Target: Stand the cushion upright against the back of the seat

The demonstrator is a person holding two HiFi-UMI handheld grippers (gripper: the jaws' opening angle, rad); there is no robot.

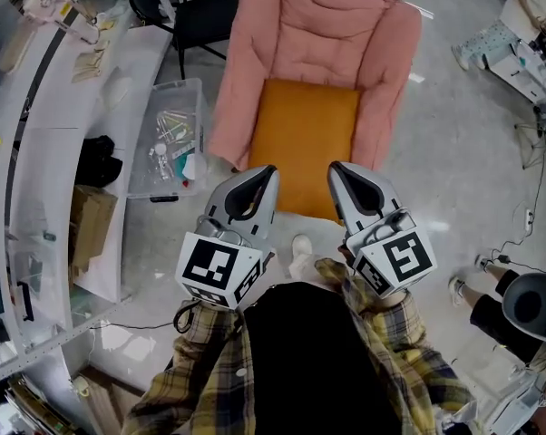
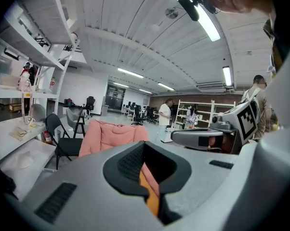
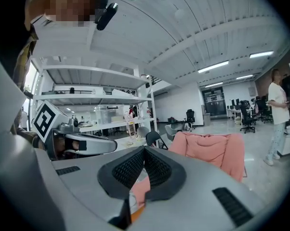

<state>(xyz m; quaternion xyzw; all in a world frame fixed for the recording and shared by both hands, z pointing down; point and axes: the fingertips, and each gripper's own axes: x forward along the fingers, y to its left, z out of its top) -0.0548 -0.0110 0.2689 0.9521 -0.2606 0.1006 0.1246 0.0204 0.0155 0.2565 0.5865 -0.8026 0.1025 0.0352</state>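
An orange cushion point(image 1: 305, 143) lies flat on the seat of a pink padded chair point(image 1: 323, 25), whose back rises at the far side. My left gripper point(image 1: 266, 176) and right gripper point(image 1: 336, 172) hover side by side over the cushion's near edge, both pointing at the chair. Each is shut with nothing between its jaws. In the left gripper view, a strip of the orange cushion point(image 2: 152, 201) shows below the shut jaws, with the pink chair point(image 2: 113, 134) beyond. The right gripper view shows the pink chair point(image 3: 217, 150) ahead and the left gripper point(image 3: 85, 146) beside it.
A clear plastic bin point(image 1: 171, 139) with small items stands on the floor left of the chair. A black chair point(image 1: 196, 16) is behind it, and white shelving point(image 1: 64, 152) runs along the left. Another person's feet point(image 1: 477, 293) are at the right.
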